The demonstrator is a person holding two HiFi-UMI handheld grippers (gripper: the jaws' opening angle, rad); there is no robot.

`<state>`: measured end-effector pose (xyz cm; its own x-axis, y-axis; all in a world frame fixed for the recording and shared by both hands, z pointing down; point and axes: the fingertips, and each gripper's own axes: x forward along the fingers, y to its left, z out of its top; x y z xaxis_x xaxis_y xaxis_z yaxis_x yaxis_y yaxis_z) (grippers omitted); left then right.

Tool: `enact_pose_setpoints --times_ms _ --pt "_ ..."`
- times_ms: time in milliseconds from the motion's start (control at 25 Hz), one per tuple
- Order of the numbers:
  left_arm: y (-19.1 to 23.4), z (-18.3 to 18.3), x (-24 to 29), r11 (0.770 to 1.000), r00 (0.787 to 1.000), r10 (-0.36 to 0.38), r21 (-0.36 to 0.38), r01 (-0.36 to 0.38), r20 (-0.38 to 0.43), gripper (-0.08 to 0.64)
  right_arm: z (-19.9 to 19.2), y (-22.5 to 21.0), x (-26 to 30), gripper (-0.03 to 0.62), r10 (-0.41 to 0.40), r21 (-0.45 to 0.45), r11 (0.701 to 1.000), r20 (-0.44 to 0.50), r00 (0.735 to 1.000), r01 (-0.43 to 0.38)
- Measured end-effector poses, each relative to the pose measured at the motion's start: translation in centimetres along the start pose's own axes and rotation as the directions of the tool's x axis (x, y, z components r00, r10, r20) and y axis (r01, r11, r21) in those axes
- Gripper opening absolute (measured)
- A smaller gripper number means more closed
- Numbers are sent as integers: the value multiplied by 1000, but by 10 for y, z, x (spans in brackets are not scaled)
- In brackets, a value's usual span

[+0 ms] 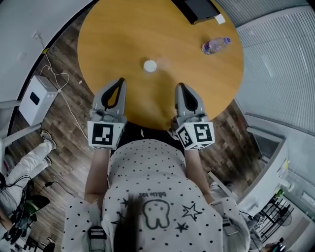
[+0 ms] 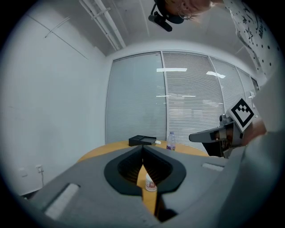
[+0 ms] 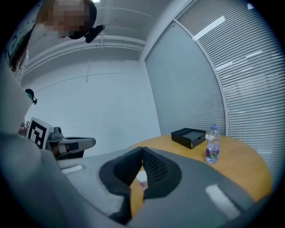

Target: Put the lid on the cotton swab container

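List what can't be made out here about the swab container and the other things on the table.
- Cotton swab container: too small in the head view to tell whether its lid is on. In both gripper views the closed jaws hide most of it.
- Separate lid: none shows in any view.
- Black box: cut off by the head view's top edge.
- Bottle: label too small to read.

A round wooden table (image 1: 123, 39) carries a small white cotton swab container (image 1: 150, 65) near its middle. A water bottle (image 1: 215, 45) lies on its side, and a black box (image 1: 199, 9) sits at the far edge. The left gripper (image 1: 121, 80) and right gripper (image 1: 180, 85) hover over the near edge, apart from the container, each with its jaw tips together.
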<state>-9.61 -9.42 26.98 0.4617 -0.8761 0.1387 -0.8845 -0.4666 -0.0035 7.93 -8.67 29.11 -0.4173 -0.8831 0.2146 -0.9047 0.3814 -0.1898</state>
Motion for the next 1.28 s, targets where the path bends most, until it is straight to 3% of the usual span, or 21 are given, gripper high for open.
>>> enact_pose_setpoints --times_ms 920,960,1280 --pt "4 0 15 1000 1000 27 14 -27 -4 12 14 -4 5 16 38 -16 999 36 999 -38" --pt "2 -2 16 1000 1000 21 16 -21 -7 12 13 -5 6 48 37 -25 999 29 999 -36" --pt "-6 -32 43 997 996 -63 31 65 -67 71 -4 -30 29 51 19 10 1000 0 1000 -19"
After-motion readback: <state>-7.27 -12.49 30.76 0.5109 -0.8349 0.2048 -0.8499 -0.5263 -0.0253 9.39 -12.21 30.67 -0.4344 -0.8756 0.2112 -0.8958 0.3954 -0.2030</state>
